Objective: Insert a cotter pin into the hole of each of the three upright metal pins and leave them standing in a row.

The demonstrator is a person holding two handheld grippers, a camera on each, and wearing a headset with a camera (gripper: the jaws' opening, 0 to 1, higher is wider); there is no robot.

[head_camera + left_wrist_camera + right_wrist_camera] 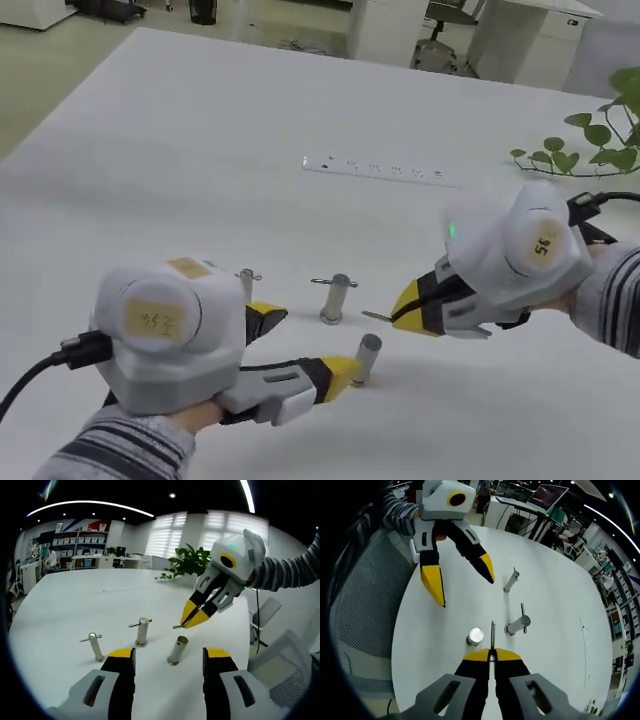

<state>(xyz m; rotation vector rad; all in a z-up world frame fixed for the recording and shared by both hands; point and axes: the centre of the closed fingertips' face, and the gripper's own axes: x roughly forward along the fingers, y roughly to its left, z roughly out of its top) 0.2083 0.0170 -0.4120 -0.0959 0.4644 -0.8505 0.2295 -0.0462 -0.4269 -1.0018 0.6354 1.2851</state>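
**Last cotter pin lined up at the bare pin**

The right gripper (491,656) has its jaws pinched tight on a cotter pin (492,634). The cotter pin points forward, just beside the top of the bare pin (366,358), probably held that way to line it up with the cross hole. The left gripper (308,343) has its jaws spread wide, one on each side of the bare pin and gripping nothing, likely ready to steady it. Whether a jaw touches the bare pin I cannot tell.

Beyond the bare pin, the middle pin (332,298) and the far pin (247,283) stand upright on the table (200,150). The only holders are the pins themselves. Those two each carry a cotter pin through the head, while the bare pin's hollow top looks empty. By that count, two of three are done.
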